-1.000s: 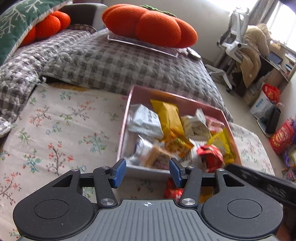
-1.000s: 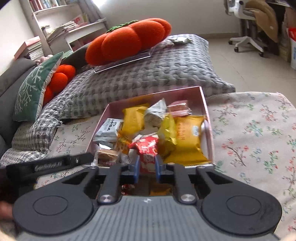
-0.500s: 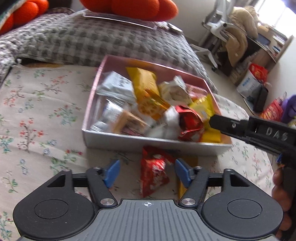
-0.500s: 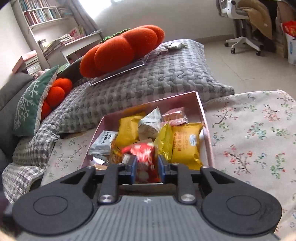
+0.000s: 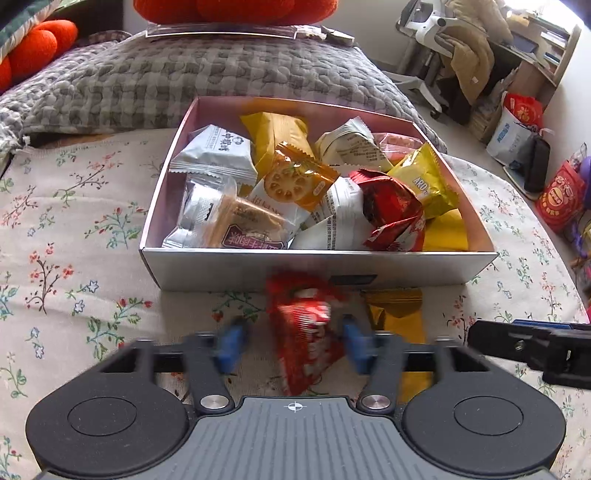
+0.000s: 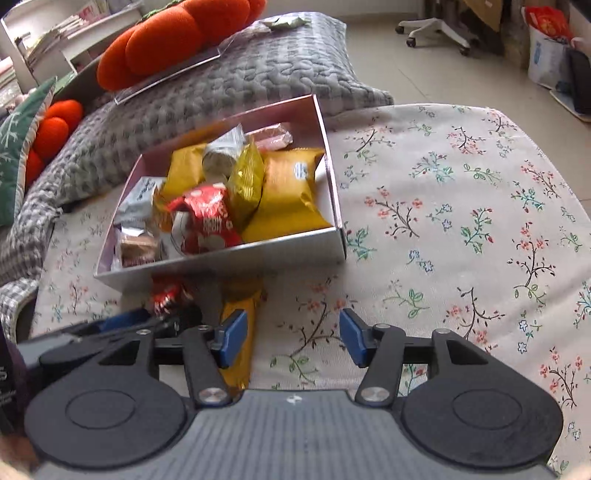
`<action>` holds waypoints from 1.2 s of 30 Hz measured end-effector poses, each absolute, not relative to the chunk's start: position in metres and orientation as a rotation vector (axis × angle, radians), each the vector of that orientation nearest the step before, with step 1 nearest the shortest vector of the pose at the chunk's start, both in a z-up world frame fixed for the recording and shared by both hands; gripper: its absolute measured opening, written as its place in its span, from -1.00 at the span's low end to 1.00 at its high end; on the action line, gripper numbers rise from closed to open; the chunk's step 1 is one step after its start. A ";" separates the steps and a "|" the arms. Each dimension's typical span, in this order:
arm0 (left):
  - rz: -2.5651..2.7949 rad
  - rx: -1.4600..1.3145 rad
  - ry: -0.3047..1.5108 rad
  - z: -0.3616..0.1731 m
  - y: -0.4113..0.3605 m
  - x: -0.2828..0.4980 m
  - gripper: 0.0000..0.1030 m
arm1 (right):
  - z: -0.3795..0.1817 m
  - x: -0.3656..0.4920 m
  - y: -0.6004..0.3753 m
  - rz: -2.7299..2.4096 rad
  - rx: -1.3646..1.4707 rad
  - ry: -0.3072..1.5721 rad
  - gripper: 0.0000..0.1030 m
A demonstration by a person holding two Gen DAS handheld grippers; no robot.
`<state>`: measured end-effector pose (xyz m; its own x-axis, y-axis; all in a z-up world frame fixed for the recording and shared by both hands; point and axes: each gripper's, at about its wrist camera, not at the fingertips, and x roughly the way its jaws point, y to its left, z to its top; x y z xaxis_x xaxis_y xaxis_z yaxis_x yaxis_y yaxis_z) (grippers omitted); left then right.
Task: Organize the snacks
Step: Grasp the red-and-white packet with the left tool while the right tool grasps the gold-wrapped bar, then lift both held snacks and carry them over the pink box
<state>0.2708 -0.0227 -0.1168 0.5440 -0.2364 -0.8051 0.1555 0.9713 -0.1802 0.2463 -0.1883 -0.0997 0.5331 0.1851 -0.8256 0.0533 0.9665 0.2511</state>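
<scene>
A pink-lined box [image 5: 317, 266] full of wrapped snacks sits on the flowered cloth. In front of its near wall lie a red packet [image 5: 306, 332] and a gold packet [image 5: 395, 310]. My left gripper [image 5: 291, 347] straddles the red packet, and its jaws are closing. The left pad still stands clear of the wrapper. My right gripper [image 6: 291, 336] hangs over bare cloth with nothing between its fingers, and its jaws are opening. Its left finger is beside the gold packet [image 6: 240, 306]. Another red packet [image 6: 203, 221] lies on top of the pile in the box [image 6: 258, 254].
Grey checked cushions [image 5: 184, 81] and orange pumpkin pillows [image 6: 166, 44] lie behind the box. Flowered cloth [image 6: 461, 221] stretches to the right of it. An office chair [image 5: 436, 33] and bags [image 5: 517, 129] stand on the floor at the far right.
My right gripper carried a red packet over the box, let it go onto the pile and opened. My left gripper dropped toward the red packet on the cloth and narrowed around it.
</scene>
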 end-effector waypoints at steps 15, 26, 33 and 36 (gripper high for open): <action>-0.156 -0.143 0.958 -0.099 0.003 0.261 -0.42 | -0.119 0.243 -0.141 0.168 0.108 1.012 0.38; -0.158 -0.077 0.916 -0.086 -0.003 0.256 -0.42 | -0.124 0.243 -0.134 0.110 0.050 1.012 -0.50; -0.170 -0.082 0.918 -0.084 -0.004 0.255 -0.42 | -0.118 0.246 -0.152 0.099 0.161 1.027 -0.50; -0.181 -0.095 0.916 -0.080 -0.004 0.253 -0.42 | -0.111 0.249 -0.160 0.135 0.231 1.029 -0.50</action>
